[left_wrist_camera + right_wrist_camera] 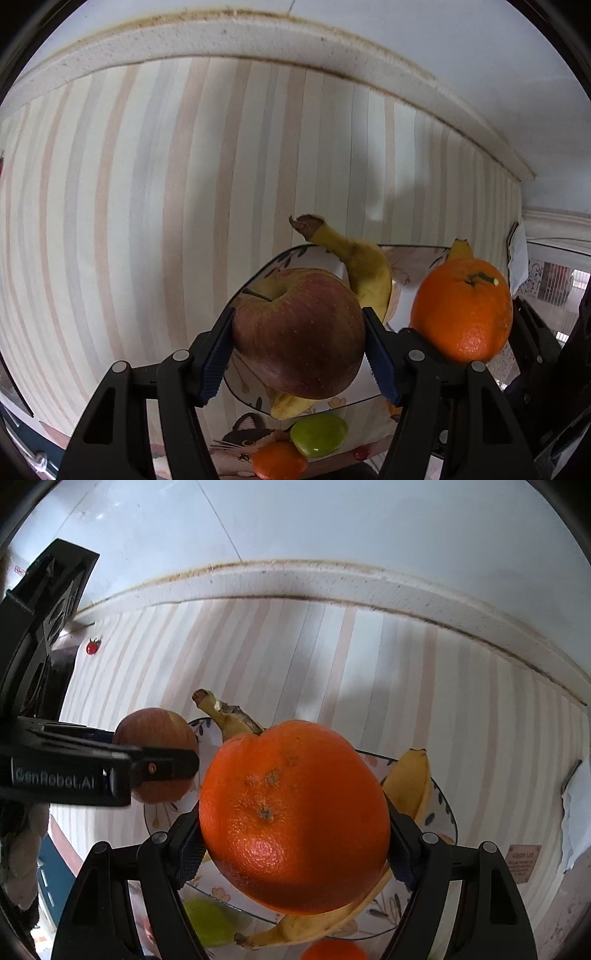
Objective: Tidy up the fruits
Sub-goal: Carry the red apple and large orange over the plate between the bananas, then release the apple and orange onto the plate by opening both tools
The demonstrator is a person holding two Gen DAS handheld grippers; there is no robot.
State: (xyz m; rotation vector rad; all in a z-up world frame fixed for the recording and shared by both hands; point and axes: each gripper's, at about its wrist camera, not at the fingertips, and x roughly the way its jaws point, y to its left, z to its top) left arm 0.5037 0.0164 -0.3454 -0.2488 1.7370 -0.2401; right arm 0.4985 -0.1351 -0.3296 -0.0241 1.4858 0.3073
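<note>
The apple (299, 332) is clamped in the left gripper's (299, 354) jaws and the orange (295, 816) in the right gripper's (295, 849), both hanging over the plate (258, 273) with bananas (358, 269), apparently to be set there.

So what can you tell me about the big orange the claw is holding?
The orange is large, round and bright, with dimpled, shiny peel, a few small brownish scars and a short green stem stub seen from the left wrist view. The right claw grips it between its blue pads, one on each side, holding it in the air above the flowered bowl that holds bananas. Nothing else touches it.
</note>
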